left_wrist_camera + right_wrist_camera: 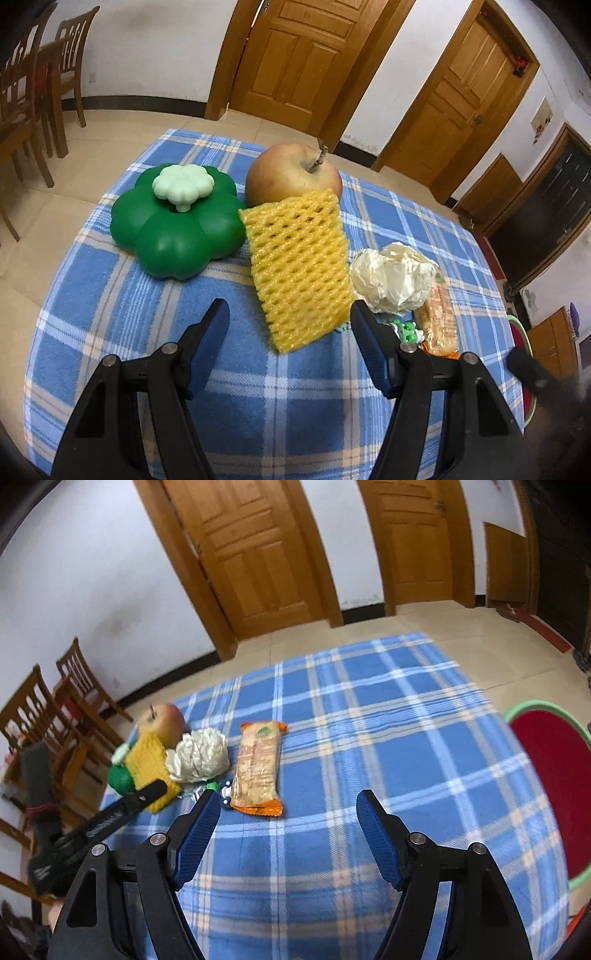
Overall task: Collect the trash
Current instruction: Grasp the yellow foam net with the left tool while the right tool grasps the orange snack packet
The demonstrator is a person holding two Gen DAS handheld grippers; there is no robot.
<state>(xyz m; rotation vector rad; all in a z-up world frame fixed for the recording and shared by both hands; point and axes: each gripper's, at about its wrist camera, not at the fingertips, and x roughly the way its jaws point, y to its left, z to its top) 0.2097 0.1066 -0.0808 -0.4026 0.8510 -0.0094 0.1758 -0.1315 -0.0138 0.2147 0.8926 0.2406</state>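
- The left gripper [289, 314] hovers low over the blue plaid tablecloth [110, 280], its jaws spread wide and holding nothing
- Between its blue fingertips [218, 314] and just ahead lies the yellow foam fruit net [299, 269], flat on the cloth, its far edge resting against the apple [291, 175]
- The apple stands stem up, beside the green flower-shaped container [173, 229], whose pale green knob [183, 184] sits on top of the lid
- Right of the net, touching it or nearly so, is a crumpled white paper ball [393, 277]; beyond that lies the orange snack wrapper [437, 317], partly hidden behind the left gripper's right finger
- A small green and white item [406, 328] peeks out between the paper ball and the wrapper; what it is cannot be told
- The right gripper [288, 805] is also released, jaws wide apart, above bare cloth [369, 709] near the table's front
- In the right wrist view the orange snack wrapper [258, 768] lies lengthwise just ahead of the left fingertip [210, 805], with the paper ball [199, 757], net [151, 764] and apple [164, 720] clustered to its left
- The left gripper's black finger [144, 794] reaches over the net in that view
- A red round mat with a green rim [554, 771] lies off the table's right side
- Wooden chairs [44, 74] and doors [295, 55] stand behind
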